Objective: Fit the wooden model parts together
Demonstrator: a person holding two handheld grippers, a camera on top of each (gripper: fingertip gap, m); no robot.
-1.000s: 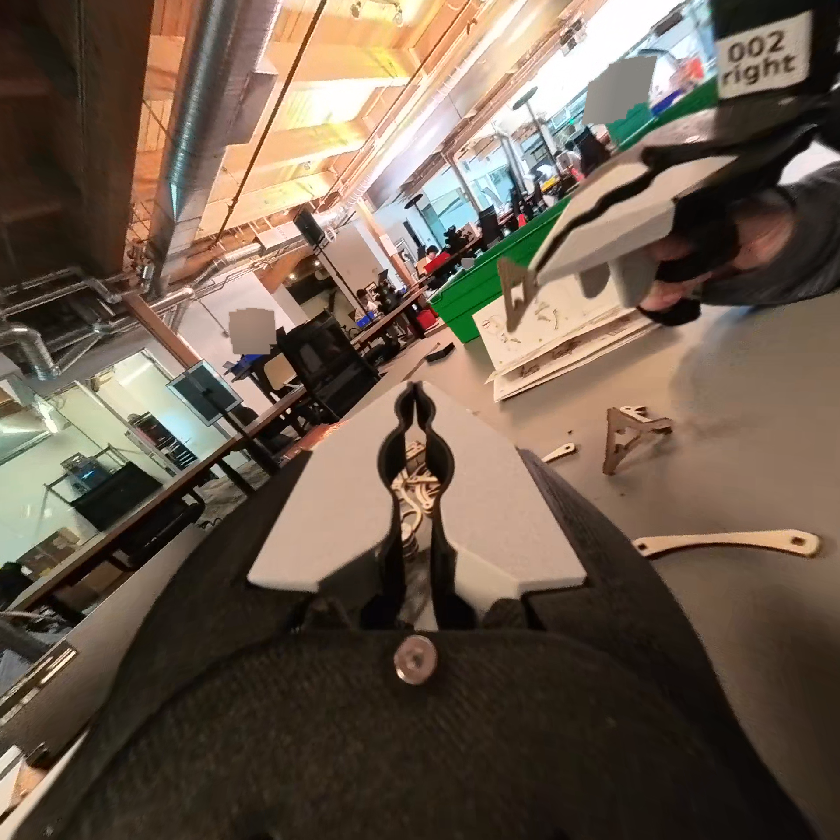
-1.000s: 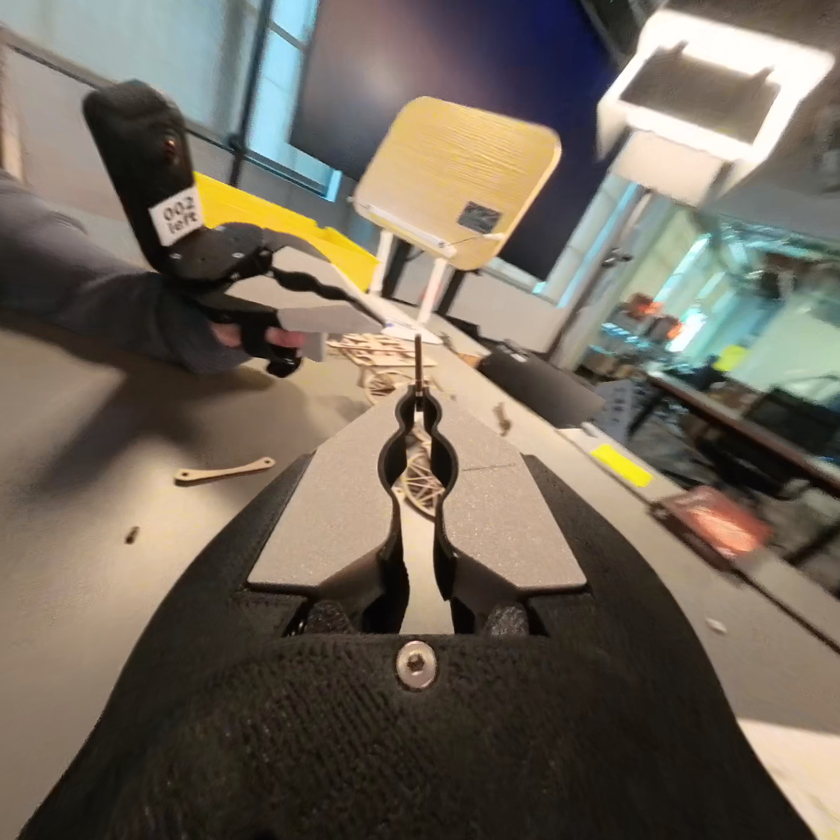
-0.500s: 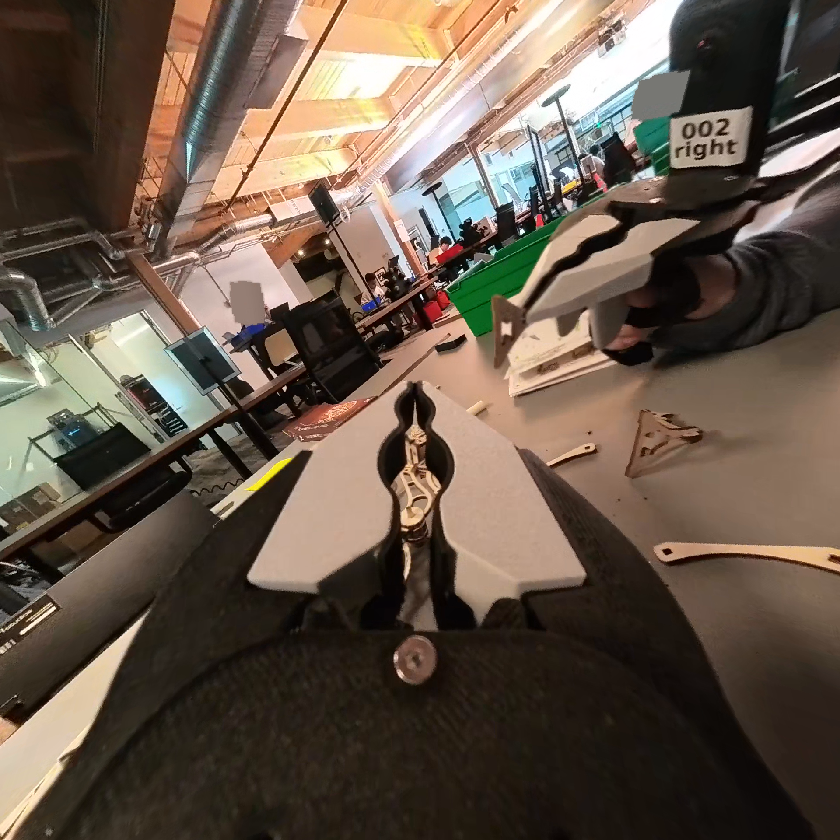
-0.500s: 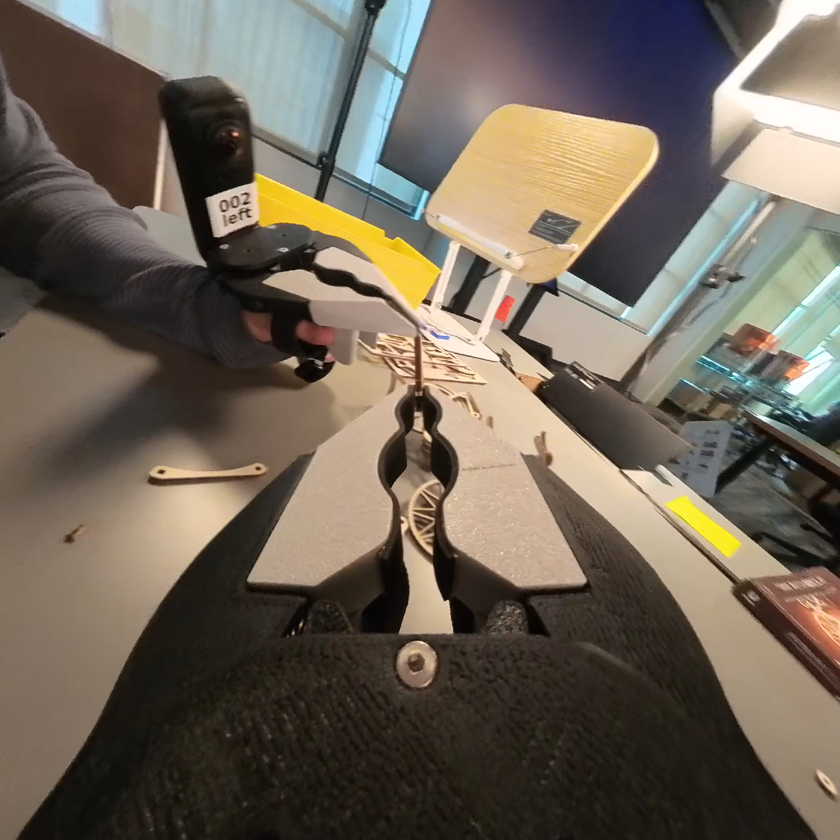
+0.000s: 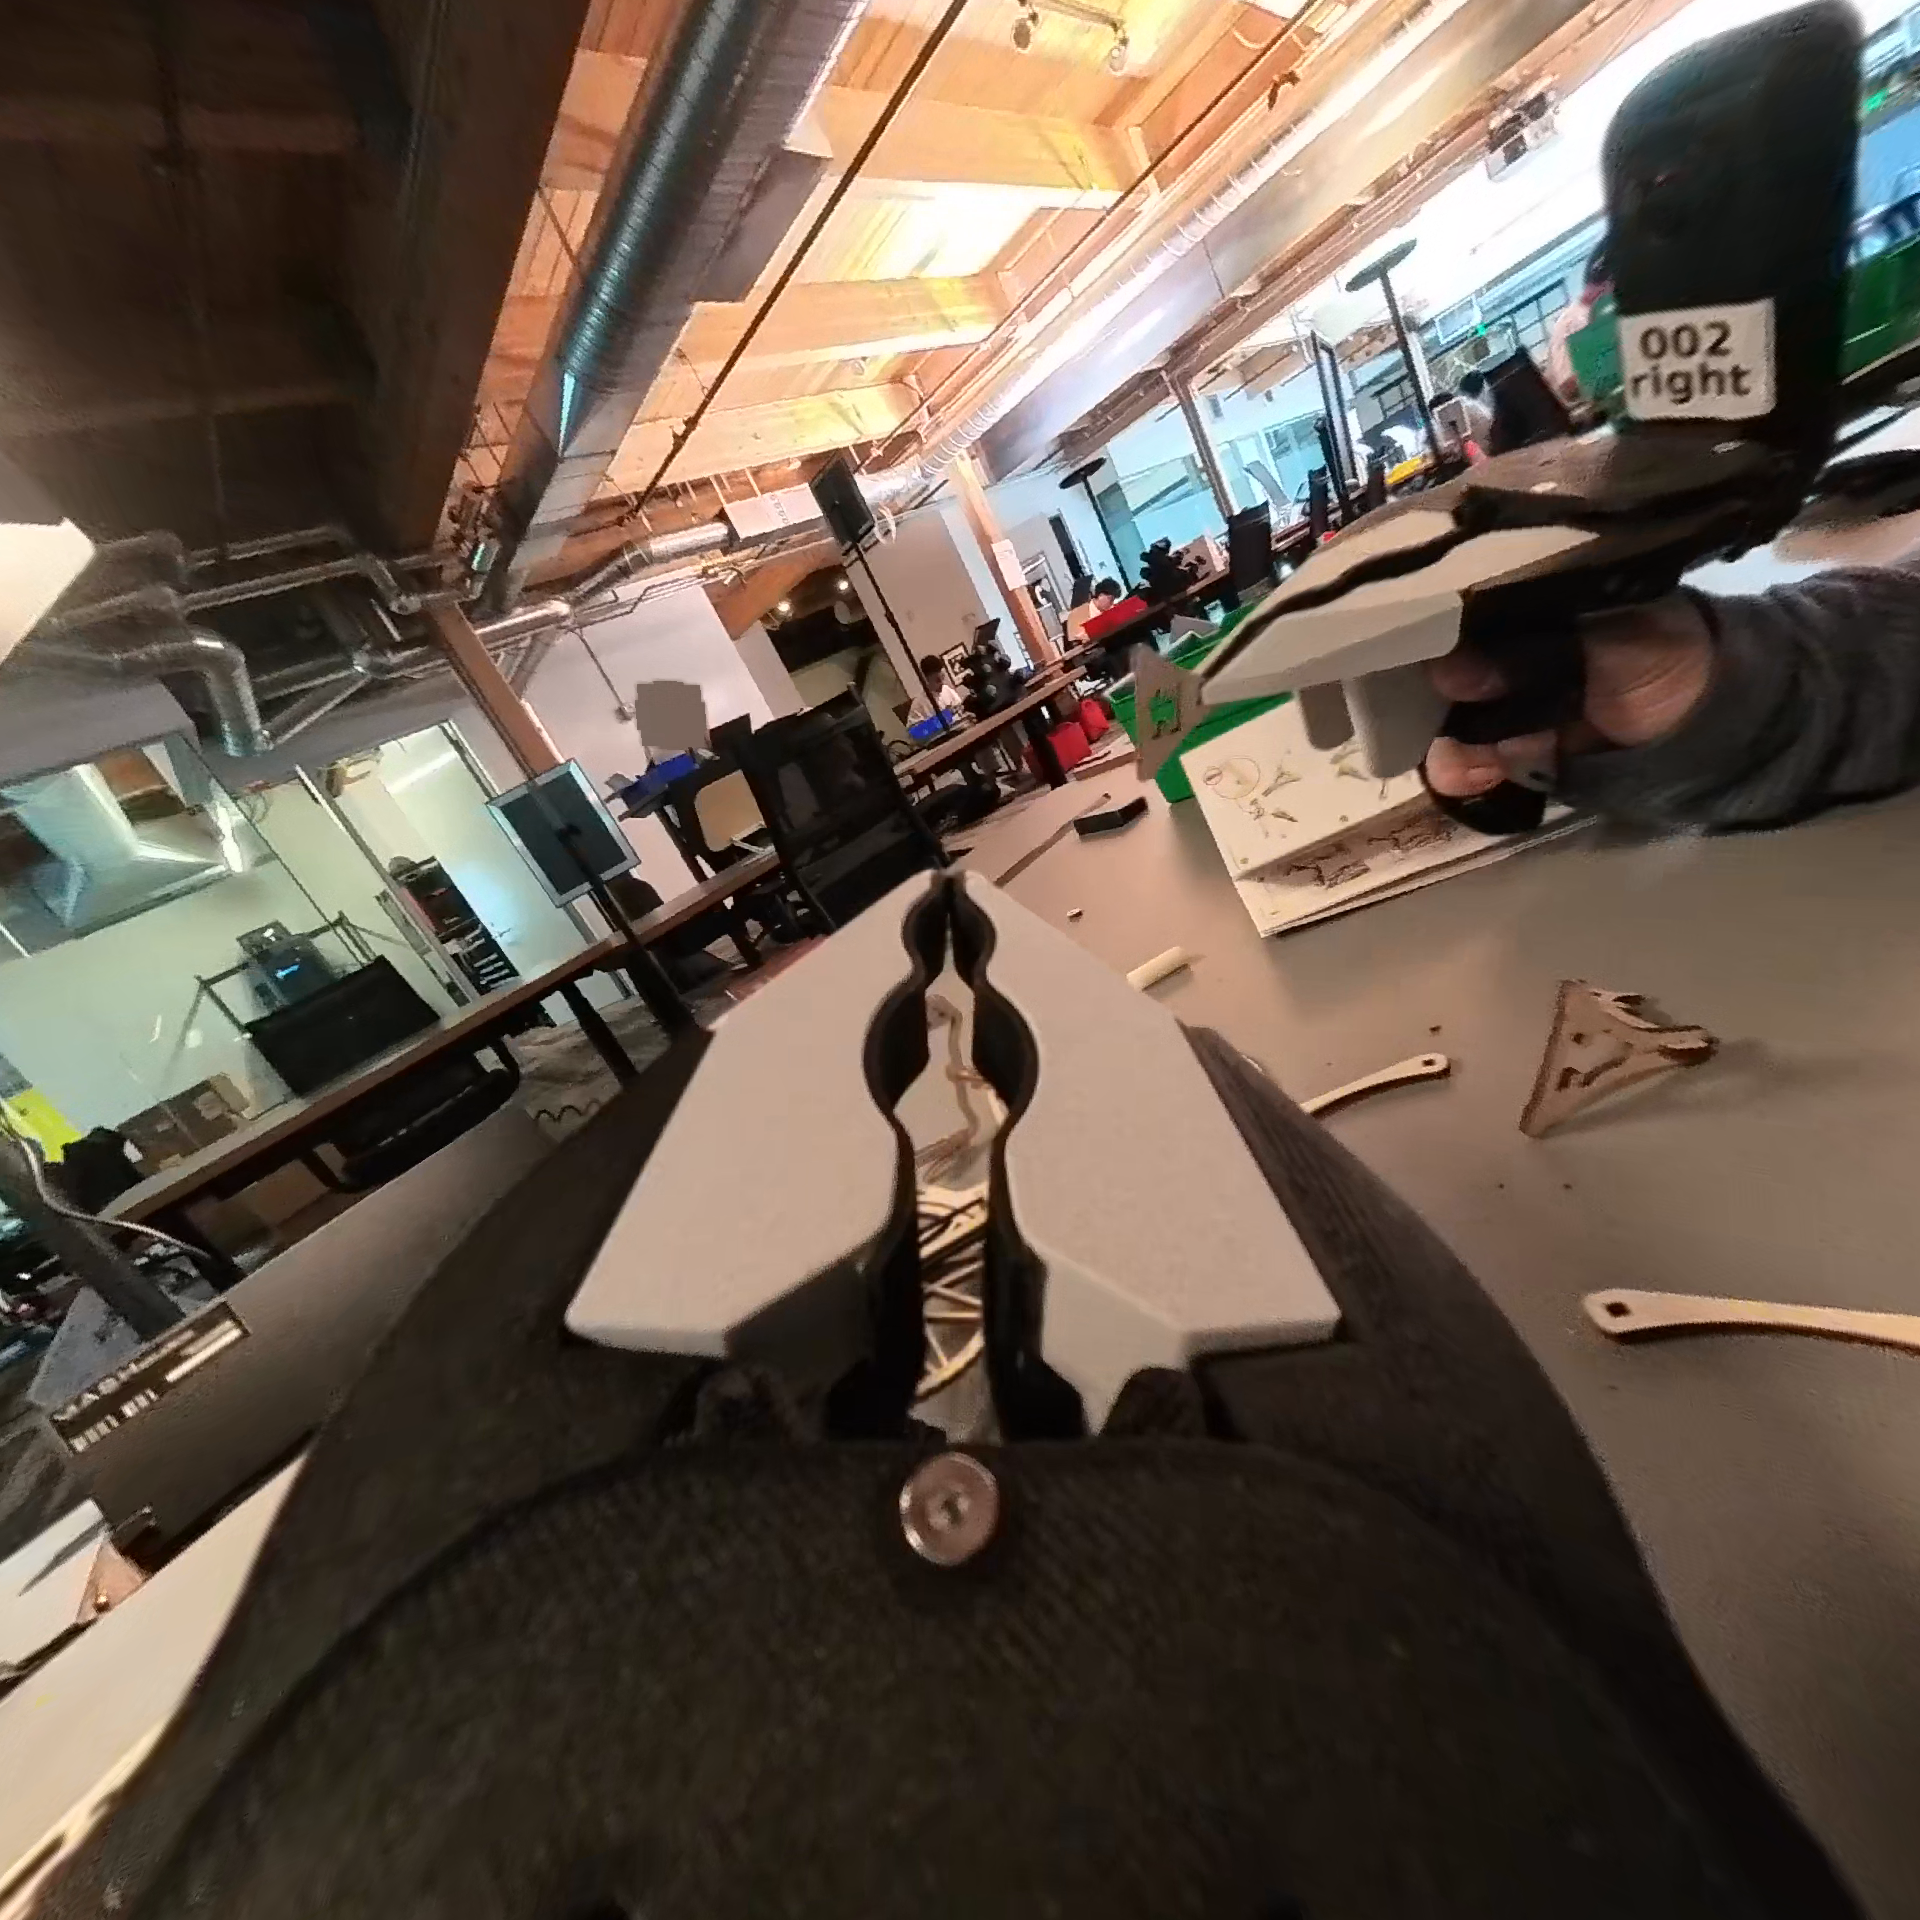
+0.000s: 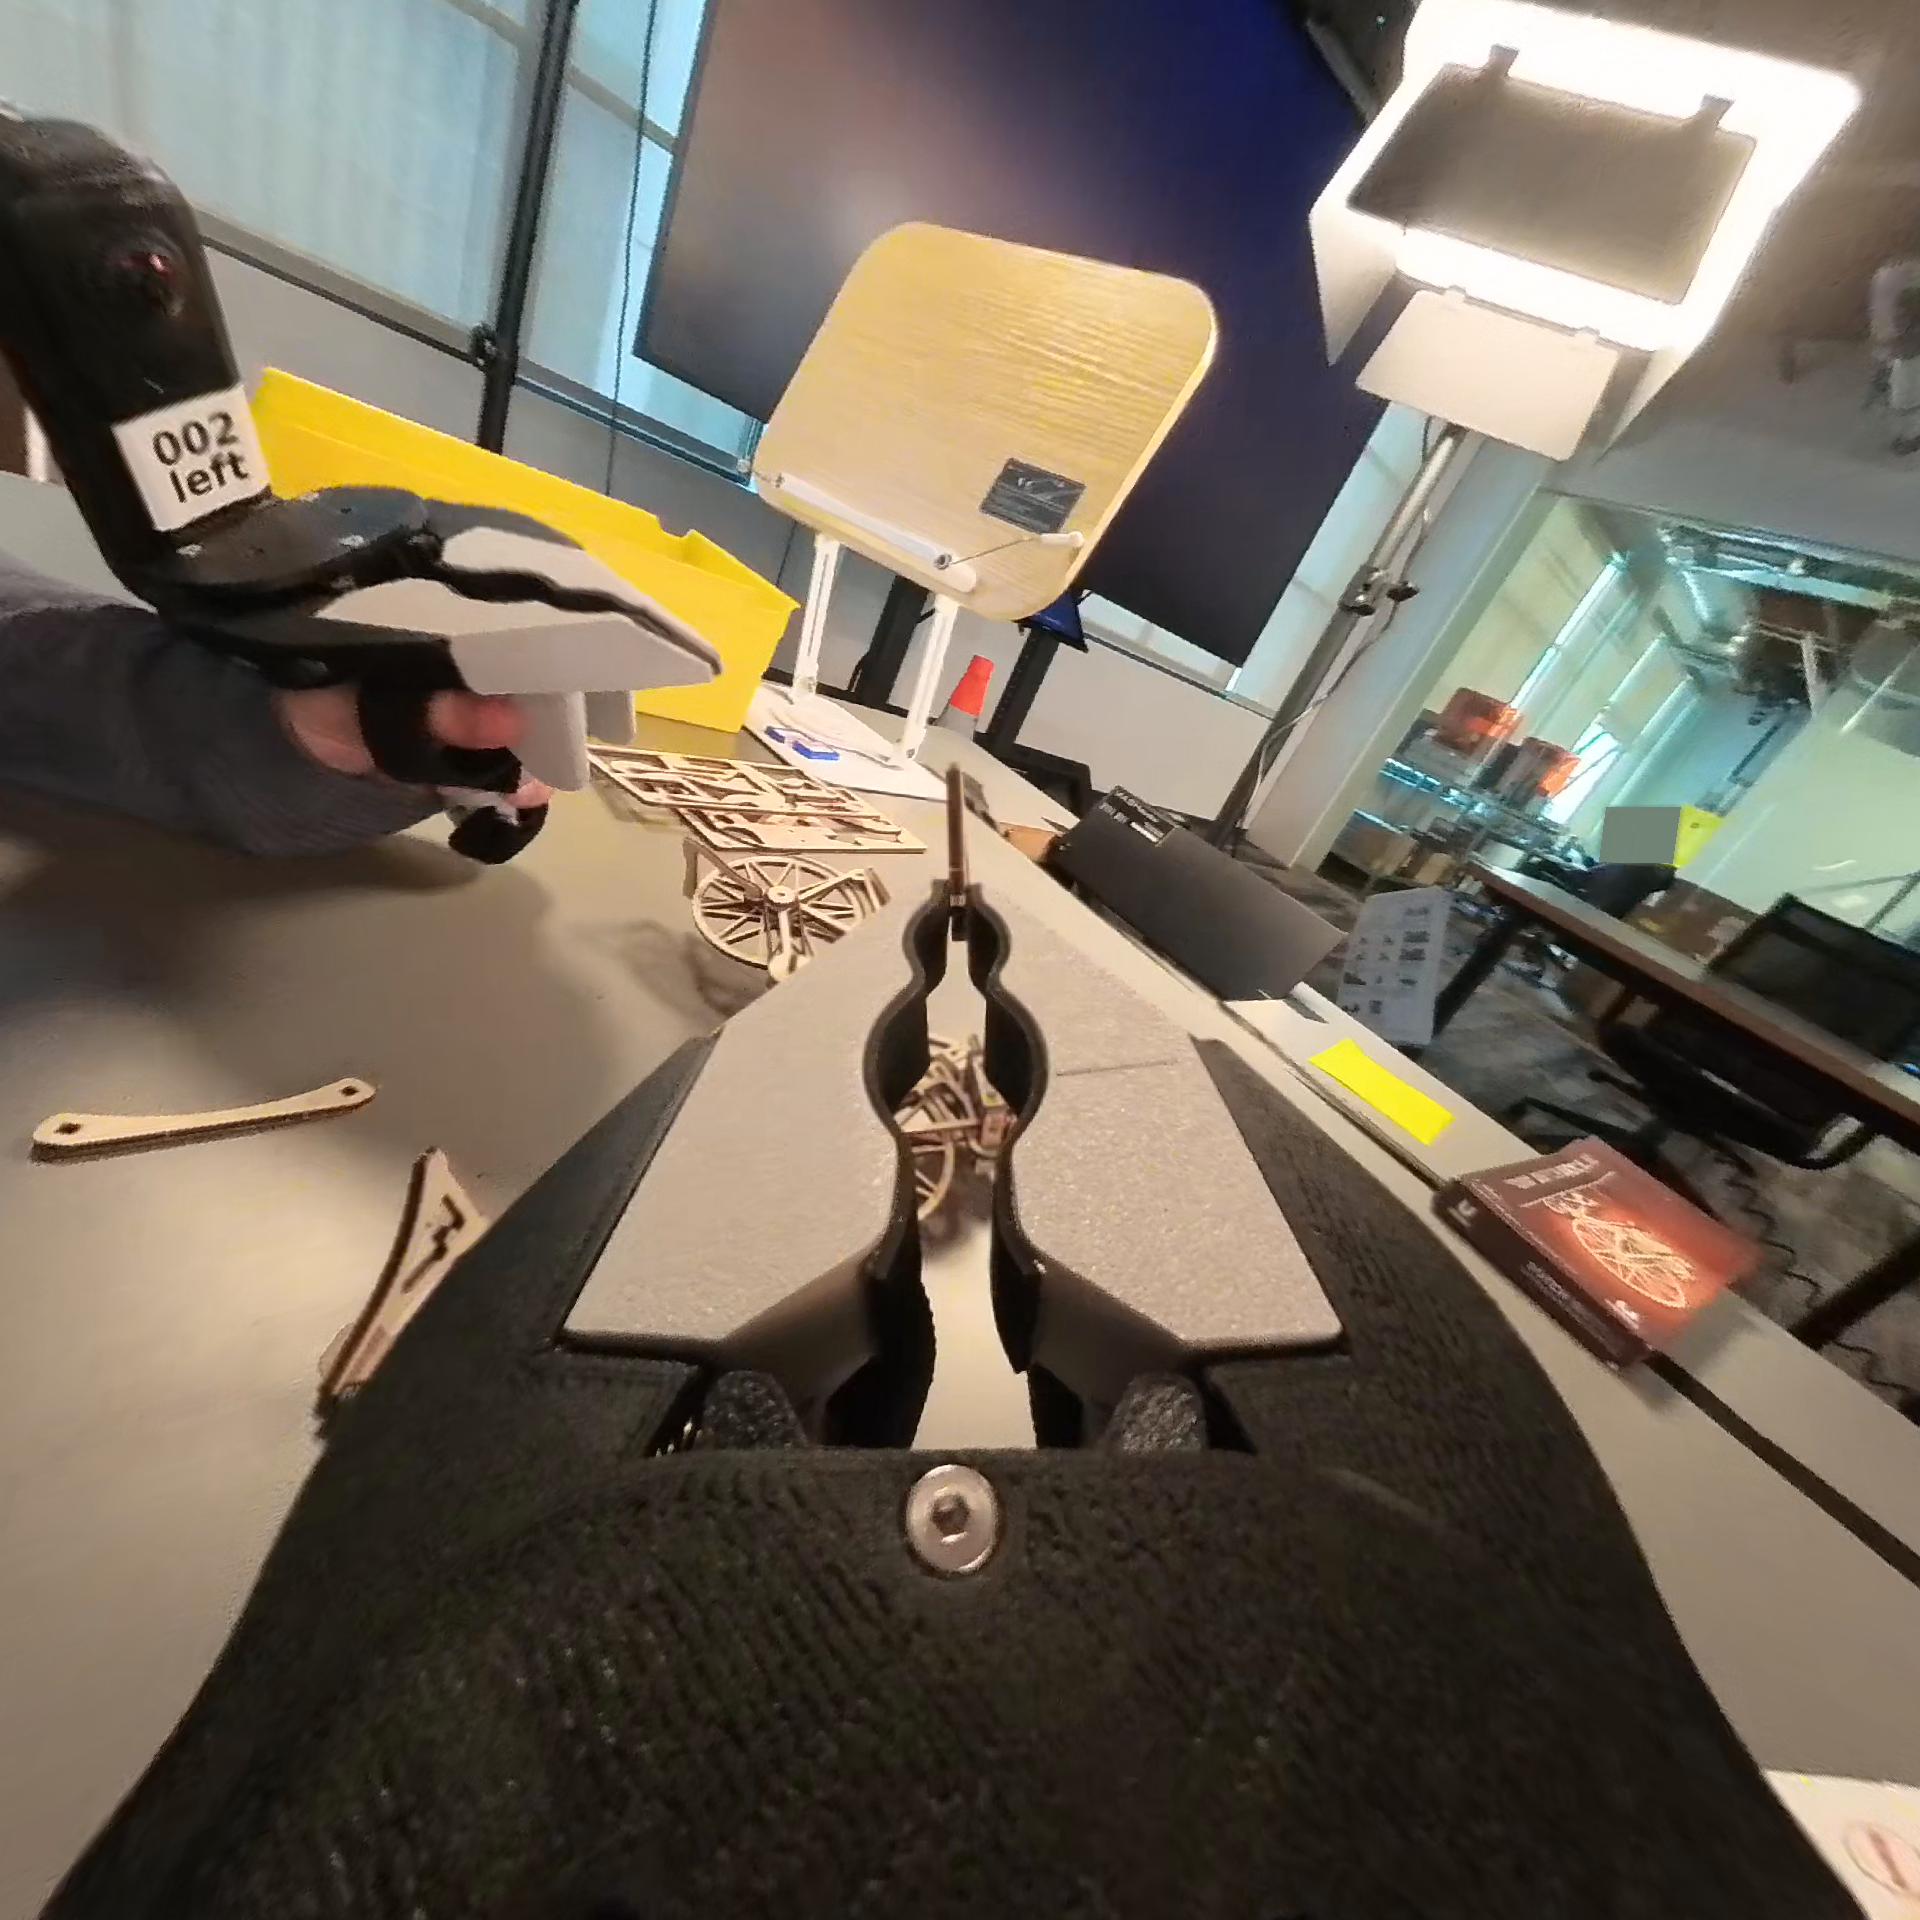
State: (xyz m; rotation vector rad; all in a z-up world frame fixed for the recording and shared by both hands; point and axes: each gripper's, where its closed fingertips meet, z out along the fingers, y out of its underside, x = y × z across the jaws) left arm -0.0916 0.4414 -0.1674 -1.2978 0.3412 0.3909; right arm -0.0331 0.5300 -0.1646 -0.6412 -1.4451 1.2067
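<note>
My right gripper (image 6: 954, 914) is shut on a small flat wooden piece (image 6: 954, 831), seen edge-on above its tips. The same piece shows as a small wedge (image 5: 1162, 712) at that gripper's tip in the left wrist view. My left gripper (image 5: 948, 883) is shut with nothing between its tips and hovers above the table; it shows at the left in the right wrist view (image 6: 696, 652). A wooden model with a spoked wheel (image 6: 779, 904) stands on the grey table (image 6: 312, 987) between the grippers. A triangular wooden part (image 5: 1600, 1049) and a long curved strip (image 5: 1756, 1325) lie on the table.
Sheets of cut-out wooden parts (image 6: 748, 795) lie behind the model, next to a yellow bin (image 6: 520, 520) and a wooden book stand (image 6: 977, 416). A dark box (image 6: 1600, 1247) and a black case (image 6: 1195, 904) lie along the table's right edge. A green bin (image 5: 1195, 743) stands behind printed sheets. My hands' fingertips stand some 11 cm from each other.
Both hands have shifted and levelled. In the right wrist view the left gripper now sits farther left and the wheeled model shows ahead. The right gripper still holds its piece.
</note>
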